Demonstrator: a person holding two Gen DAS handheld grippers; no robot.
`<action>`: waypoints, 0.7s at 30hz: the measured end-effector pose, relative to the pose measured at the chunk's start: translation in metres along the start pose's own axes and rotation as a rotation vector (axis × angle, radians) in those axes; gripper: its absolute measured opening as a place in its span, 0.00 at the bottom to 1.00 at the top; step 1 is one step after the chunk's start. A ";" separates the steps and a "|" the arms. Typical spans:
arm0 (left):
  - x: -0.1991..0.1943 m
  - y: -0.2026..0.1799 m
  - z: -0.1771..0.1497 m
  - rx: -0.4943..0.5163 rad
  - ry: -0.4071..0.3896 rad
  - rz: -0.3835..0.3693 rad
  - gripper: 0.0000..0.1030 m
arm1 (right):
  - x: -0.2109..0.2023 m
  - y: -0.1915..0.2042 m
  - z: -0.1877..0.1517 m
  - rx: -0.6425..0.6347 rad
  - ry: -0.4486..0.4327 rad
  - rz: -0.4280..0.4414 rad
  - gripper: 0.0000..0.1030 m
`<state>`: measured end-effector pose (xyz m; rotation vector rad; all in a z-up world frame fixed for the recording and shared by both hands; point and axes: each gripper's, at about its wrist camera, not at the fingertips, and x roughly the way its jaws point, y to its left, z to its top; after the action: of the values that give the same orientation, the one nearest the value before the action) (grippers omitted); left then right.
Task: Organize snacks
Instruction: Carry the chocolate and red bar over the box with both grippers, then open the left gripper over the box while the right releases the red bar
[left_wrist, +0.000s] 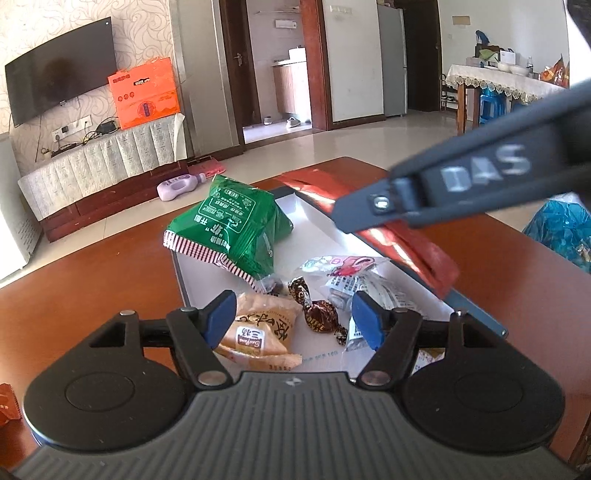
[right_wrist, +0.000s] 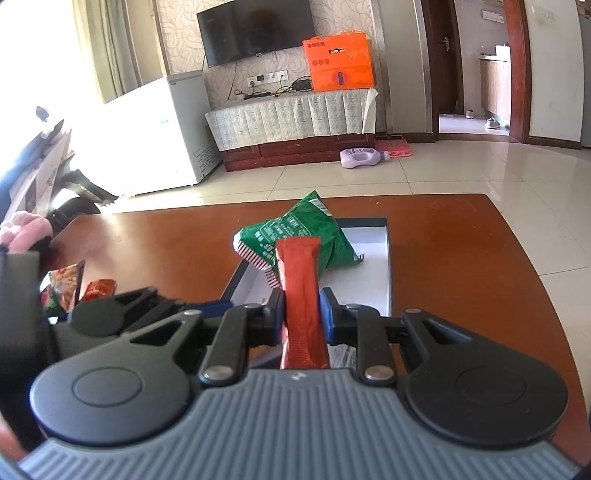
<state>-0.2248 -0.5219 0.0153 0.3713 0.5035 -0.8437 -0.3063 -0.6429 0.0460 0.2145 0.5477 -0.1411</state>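
Note:
A white tray (left_wrist: 192, 280) with a blue-grey rim lies on the brown table. In it are a green snack bag (left_wrist: 236, 225), a tan pastry packet (left_wrist: 258, 332), brown wrapped candies (left_wrist: 317, 314) and a clear pink-printed packet (left_wrist: 343, 269). My left gripper (left_wrist: 293, 319) is open just over the tray's near end, with the pastry packet and candies lying between its blue pads, untouched. My right gripper (right_wrist: 303, 314) is shut on a red stick packet (right_wrist: 301, 295), held over the tray (right_wrist: 373, 266) in front of the green bag (right_wrist: 306, 236). The left wrist view shows that red packet (left_wrist: 406, 236) crossing above the tray's right side.
A blue crinkly bag (left_wrist: 561, 225) sits at the table's right. Loose snack packets (right_wrist: 66, 284) and an orange wrapper (right_wrist: 98, 290) lie on the table left of the tray. A person's hand (right_wrist: 22, 229) shows at the far left. The table's far edge drops to tiled floor.

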 end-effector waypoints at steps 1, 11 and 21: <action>0.000 0.000 -0.001 0.003 0.002 0.000 0.73 | 0.004 0.001 0.001 -0.003 0.002 -0.001 0.23; -0.005 -0.004 -0.006 0.034 0.007 0.000 0.76 | 0.040 0.004 0.004 -0.022 0.048 -0.031 0.24; -0.005 -0.005 -0.006 0.036 0.006 0.006 0.77 | 0.027 0.002 0.004 -0.008 -0.002 -0.039 0.37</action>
<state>-0.2336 -0.5190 0.0124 0.4078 0.4929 -0.8473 -0.2805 -0.6436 0.0355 0.1960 0.5502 -0.1772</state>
